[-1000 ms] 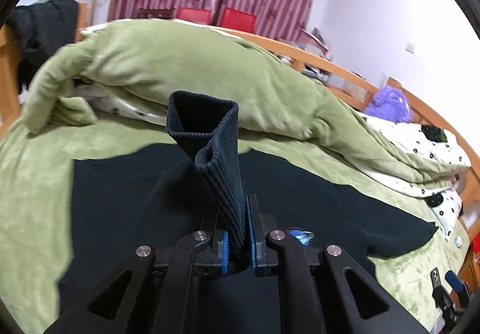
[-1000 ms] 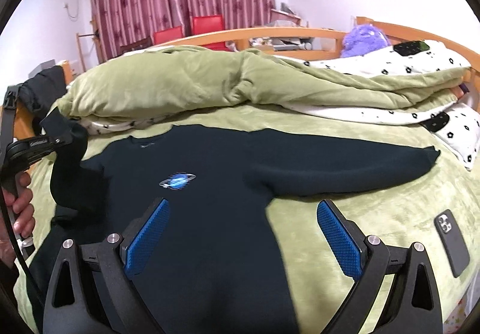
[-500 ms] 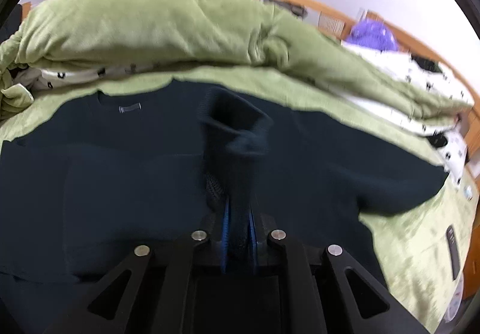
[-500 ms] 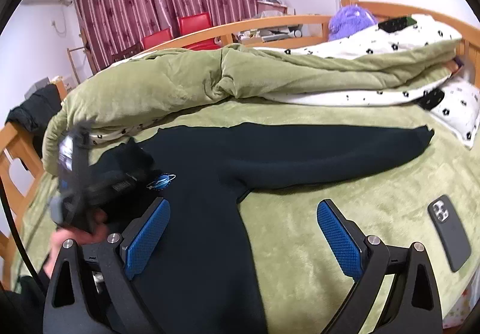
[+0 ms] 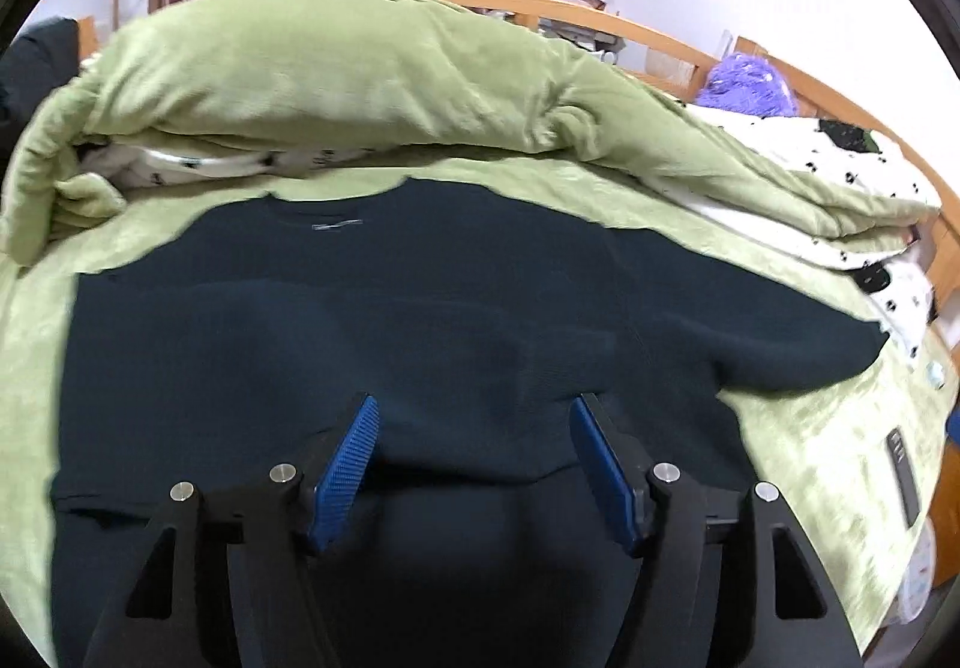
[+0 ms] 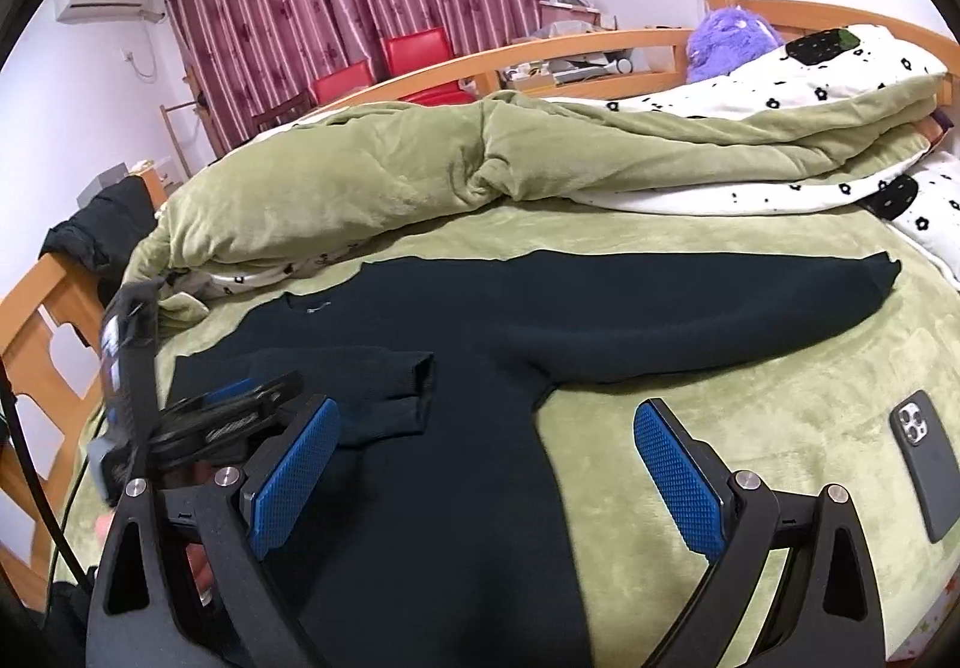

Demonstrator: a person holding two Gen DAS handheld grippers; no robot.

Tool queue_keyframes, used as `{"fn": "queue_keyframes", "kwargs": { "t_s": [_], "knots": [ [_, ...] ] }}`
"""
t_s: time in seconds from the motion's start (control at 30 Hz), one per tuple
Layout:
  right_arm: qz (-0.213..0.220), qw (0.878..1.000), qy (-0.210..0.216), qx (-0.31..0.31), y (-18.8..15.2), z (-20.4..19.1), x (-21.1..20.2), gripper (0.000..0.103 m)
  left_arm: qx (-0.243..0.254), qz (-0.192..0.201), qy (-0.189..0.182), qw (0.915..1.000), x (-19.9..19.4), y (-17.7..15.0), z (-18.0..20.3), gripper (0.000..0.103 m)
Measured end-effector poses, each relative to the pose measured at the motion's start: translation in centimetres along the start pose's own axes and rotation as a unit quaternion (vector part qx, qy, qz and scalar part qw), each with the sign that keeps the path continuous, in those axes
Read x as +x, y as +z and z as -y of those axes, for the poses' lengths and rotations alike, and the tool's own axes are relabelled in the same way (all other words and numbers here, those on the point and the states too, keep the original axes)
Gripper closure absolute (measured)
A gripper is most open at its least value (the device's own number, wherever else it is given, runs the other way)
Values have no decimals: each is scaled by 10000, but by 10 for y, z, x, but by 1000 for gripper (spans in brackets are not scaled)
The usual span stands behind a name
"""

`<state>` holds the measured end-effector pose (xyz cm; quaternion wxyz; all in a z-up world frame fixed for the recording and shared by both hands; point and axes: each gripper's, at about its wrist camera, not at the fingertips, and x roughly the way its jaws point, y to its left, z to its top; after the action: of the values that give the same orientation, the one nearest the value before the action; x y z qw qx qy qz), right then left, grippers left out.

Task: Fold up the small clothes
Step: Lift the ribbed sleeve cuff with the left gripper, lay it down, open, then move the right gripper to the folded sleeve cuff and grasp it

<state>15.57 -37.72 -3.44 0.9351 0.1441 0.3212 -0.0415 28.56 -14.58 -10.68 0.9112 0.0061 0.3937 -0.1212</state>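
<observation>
A dark navy sweater lies flat on the green bed cover, neck label toward the piled quilt. Its left sleeve is folded across the chest, cuff open to the right. The other sleeve stretches out to the right. My left gripper hovers low over the folded sleeve with its jaws opening; the cloth lies below and between the blue pads, which do not press on it. It also shows, blurred, as the left gripper in the right wrist view. My right gripper stands open over the sweater's body, holding nothing.
A bunched green quilt with white flowered lining runs along the far side of the bed. A dark phone lies on the cover at the right. A wooden bed rail stands at the left, and a purple plush toy sits at the far right.
The left gripper carried the pinched sleeve cuff over the sweater's body, sank toward it and let go, its jaws spreading wide. The sleeve now lies folded across the chest. The right gripper stayed open.
</observation>
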Motion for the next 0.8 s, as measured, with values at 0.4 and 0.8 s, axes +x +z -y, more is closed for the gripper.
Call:
{"fn": "queue_keyframes", "kwargs": {
  "t_s": [0.4,0.8],
  "knots": [
    [-451,9975,106,-537,-15,-47,24,42,-553,220,888,9943,-74,-56,-129,39],
    [-350,9947,319,-914,-16,-93,35,61,-1097,280,1041,9881,-101,-76,-201,40]
  ]
}}
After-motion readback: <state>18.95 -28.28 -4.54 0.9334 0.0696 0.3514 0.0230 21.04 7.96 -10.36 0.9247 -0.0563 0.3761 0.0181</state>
